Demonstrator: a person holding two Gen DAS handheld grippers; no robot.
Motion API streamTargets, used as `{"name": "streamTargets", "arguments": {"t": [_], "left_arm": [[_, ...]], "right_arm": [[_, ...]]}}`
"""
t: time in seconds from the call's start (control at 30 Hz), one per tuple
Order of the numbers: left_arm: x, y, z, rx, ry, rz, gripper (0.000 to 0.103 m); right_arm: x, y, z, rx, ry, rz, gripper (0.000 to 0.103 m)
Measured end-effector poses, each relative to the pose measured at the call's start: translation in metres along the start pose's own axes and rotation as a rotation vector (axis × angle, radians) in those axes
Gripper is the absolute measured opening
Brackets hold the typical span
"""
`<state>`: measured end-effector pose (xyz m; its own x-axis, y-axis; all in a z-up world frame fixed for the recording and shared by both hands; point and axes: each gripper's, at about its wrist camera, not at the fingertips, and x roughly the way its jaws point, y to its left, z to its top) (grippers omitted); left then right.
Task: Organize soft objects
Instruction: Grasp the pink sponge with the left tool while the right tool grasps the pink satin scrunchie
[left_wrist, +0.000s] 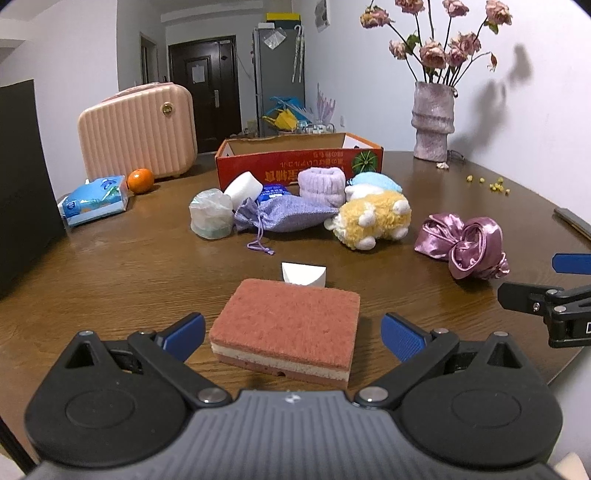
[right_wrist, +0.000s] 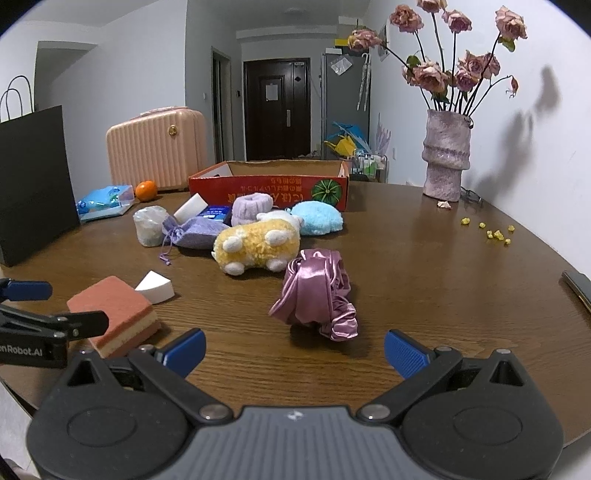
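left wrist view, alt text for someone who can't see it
The open left gripper straddles a pink sponge lying on a wooden table. Beyond it lie a plush toy, a satin cloth and a red box.

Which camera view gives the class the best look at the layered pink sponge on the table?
The left wrist view: the sponge lies centred between the open left claw, showing its top and striped side whole. In the right wrist view the sponge sits at the left edge, its near corner hidden behind the left claw.
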<state>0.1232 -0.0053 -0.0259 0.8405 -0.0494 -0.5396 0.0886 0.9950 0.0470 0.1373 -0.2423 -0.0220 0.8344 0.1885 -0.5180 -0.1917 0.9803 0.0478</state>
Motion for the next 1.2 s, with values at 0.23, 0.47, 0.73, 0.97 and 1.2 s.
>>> {"name": "streamTargets", "arguments": {"t": [0.23, 0.47, 0.73, 0.97, 1.2], "left_arm": [[0.020, -0.001, 0.005, 0.025, 0.040, 0.004, 0.103], [0.038, -0.002, 0.014, 0.078, 0.095, 0.004, 0.103], [0.057, -0.004, 0.022, 0.121, 0.152, -0.009, 0.103], [0.072, 0.001, 0.028, 0.123, 0.191, -0.021, 0.103], [0.085, 0.006, 0.030, 0.105, 0.215, -0.021, 0.103]], "right_arm": [[0.020, -0.001, 0.003, 0.009, 0.029, 0.002, 0.103], [0.038, -0.002, 0.007, 0.015, 0.047, 0.008, 0.103], [0.058, -0.004, 0.011, 0.019, 0.069, 0.017, 0.103], [0.073, -0.006, 0.013, 0.027, 0.085, 0.023, 0.103], [0.087, -0.007, 0.016, 0.024, 0.101, 0.027, 0.103]]}}
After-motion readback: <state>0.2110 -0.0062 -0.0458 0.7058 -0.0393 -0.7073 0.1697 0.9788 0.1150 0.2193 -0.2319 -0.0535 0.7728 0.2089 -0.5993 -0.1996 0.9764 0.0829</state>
